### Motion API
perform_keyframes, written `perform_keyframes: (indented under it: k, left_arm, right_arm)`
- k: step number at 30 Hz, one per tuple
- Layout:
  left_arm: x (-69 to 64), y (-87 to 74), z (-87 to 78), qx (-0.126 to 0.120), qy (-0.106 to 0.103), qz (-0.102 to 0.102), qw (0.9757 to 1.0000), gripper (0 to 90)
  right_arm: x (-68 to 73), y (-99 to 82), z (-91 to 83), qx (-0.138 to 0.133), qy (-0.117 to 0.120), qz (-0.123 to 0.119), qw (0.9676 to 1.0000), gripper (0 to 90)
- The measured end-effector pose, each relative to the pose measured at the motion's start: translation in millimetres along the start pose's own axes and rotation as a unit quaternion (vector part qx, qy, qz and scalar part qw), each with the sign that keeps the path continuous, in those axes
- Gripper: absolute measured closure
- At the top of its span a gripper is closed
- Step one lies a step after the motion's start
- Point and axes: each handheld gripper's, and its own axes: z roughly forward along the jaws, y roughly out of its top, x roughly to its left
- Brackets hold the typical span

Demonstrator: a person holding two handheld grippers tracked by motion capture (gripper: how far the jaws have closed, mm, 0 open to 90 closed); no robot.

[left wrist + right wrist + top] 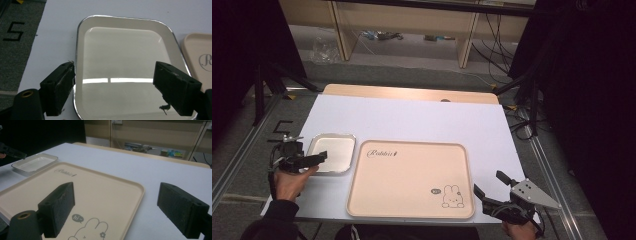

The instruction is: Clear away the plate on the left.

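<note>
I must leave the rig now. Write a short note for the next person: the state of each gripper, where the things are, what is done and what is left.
Left gripper: open, fingers straddling the near end of the small metal tray, one outside its left rim, one over its inside; nothing gripped yet.
Right gripper: open, empty, over the near right corner of the beige rabbit tray.
Things: metal tray lies flat on the white table, just left of the rabbit tray; both are empty.
Done: left approach.
Left: probably closing on the metal tray's rim and moving it, perhaps onto the rabbit tray.

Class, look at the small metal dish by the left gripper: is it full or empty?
Empty. The small metal dish shows only its bare, shiny floor reflecting light, with nothing lying in it; the left gripper hangs open over its near edge.
</note>
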Motion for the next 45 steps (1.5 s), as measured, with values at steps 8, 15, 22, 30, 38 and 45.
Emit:
perform_keyframes:
  k: [8, 15, 22, 30, 38, 45]
  left_arm:
    - [20.7, 4.3, 6.3, 0.007, -0.006, -0.046, 0.9989, 34.0]
    - [29.7, 6.6, 11.4, 0.014, -0.004, -0.046, 0.9988, 45.7]
    - [36.6, 5.7, 20.0, 0.025, 0.004, -0.050, 0.9985, 54.7]
    - [37.8, 5.0, 25.3, 0.038, -0.009, -0.048, 0.9981, 68.4]
    - [41.3, 4.6, 27.9, 0.048, -0.015, -0.057, 0.9971, 80.3]
    - [44.4, 4.0, 27.9, 0.039, -0.021, -0.052, 0.9977, 85.5]
  right_arm:
    - [-0.5, 0.3, -0.6, 0.004, -0.003, -0.004, 1.0000, 15.2]
    - [0.4, -0.6, 1.2, -0.009, 0.003, 0.005, 0.9999, 15.2]
    - [0.3, -0.8, 1.4, -0.013, 0.003, 0.005, 0.9999, 15.2]
    - [0.3, -0.7, 1.0, -0.011, 0.003, 0.004, 0.9999, 15.2]
    - [0.1, -0.7, 1.0, -0.011, 0.002, 0.003, 0.9999, 15.2]
    - [-0.6, 0.1, -0.9, 0.000, -0.001, -0.003, 1.0000, 15.2]
